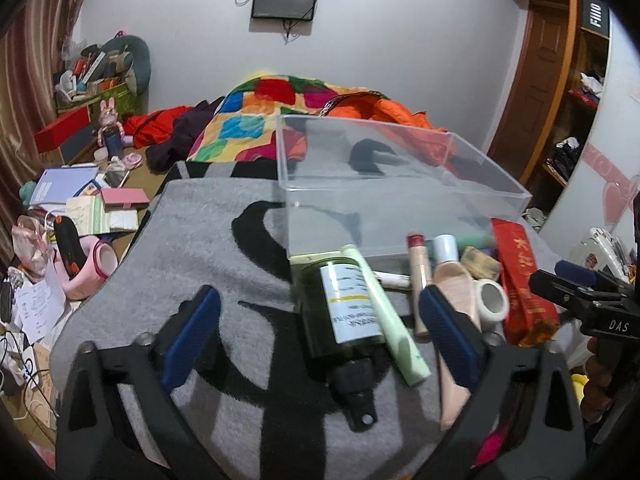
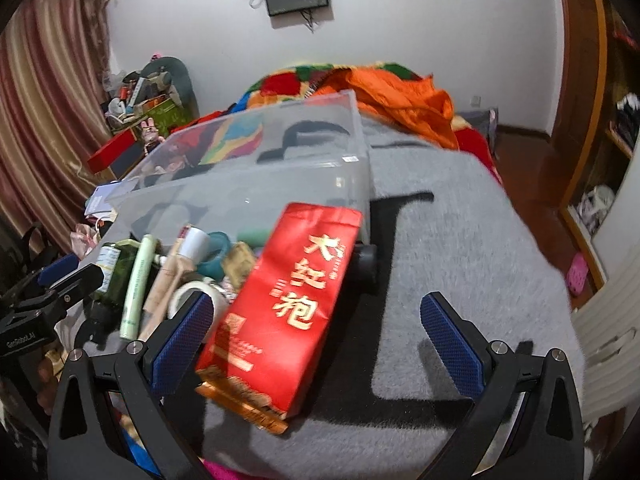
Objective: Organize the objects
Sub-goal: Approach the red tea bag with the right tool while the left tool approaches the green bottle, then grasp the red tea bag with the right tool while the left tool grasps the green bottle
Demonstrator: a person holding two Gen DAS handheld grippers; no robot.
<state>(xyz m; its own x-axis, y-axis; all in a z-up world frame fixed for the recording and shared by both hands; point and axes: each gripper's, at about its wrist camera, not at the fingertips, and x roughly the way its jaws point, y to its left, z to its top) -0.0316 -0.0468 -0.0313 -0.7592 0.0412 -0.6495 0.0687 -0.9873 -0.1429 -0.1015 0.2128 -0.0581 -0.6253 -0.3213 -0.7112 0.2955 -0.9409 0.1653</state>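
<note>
A clear plastic box (image 1: 400,184) stands empty on a grey blanket (image 1: 200,240); it also shows in the right wrist view (image 2: 280,176). In front of it lies a heap: a dark green spray bottle (image 1: 340,308), a pale green tube (image 1: 384,316), a beige tube (image 1: 454,284), a roll of white tape (image 1: 492,300) and a red tea packet (image 2: 288,304). My left gripper (image 1: 320,336) is open, its jaws either side of the green bottle. My right gripper (image 2: 316,344) is open, the red packet between its jaws, nearer the left finger (image 2: 184,340).
A colourful quilt (image 1: 256,120) and orange cloth (image 2: 404,100) lie behind the box. Cluttered papers and boxes (image 1: 88,200) fill the floor at left. A wooden wardrobe (image 1: 560,80) stands at right. The right gripper's body (image 1: 592,304) shows at the left view's right edge.
</note>
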